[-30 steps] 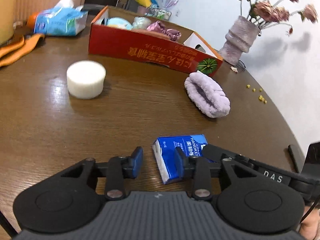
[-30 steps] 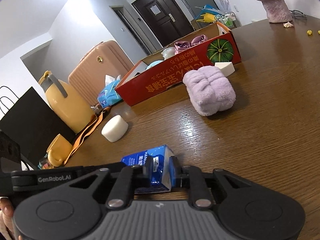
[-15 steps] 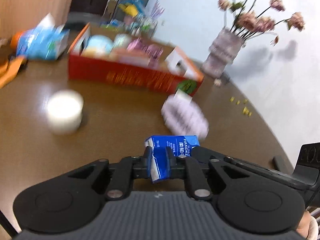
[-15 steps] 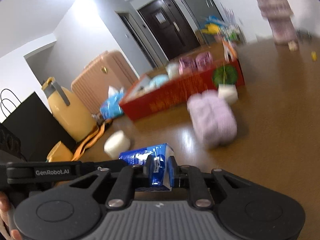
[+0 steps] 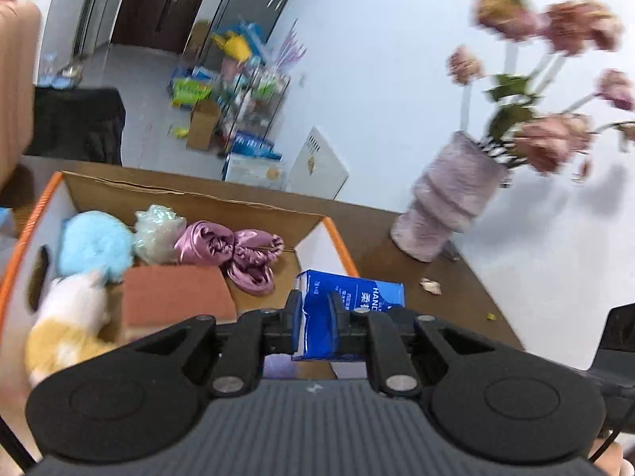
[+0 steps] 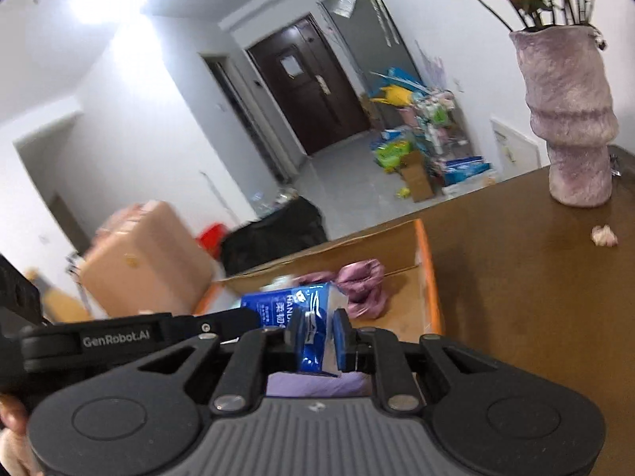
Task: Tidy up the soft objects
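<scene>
Above the open cardboard box with orange rim (image 5: 333,230), I hold the blue plastic-wrapped tissue pack (image 5: 349,297) off the brown wooden table (image 6: 535,277); my left gripper (image 5: 315,317) pinches one end, jaws nearly closed; my right gripper (image 6: 319,337) clamps the other end; pink satin cloth (image 5: 238,246) lies inside the box.

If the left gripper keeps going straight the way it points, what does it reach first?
Probably the bare floor of the open cardboard box, near the purple satin cloth. The left gripper carries the blue tissue pack; depth is unclear.
</scene>
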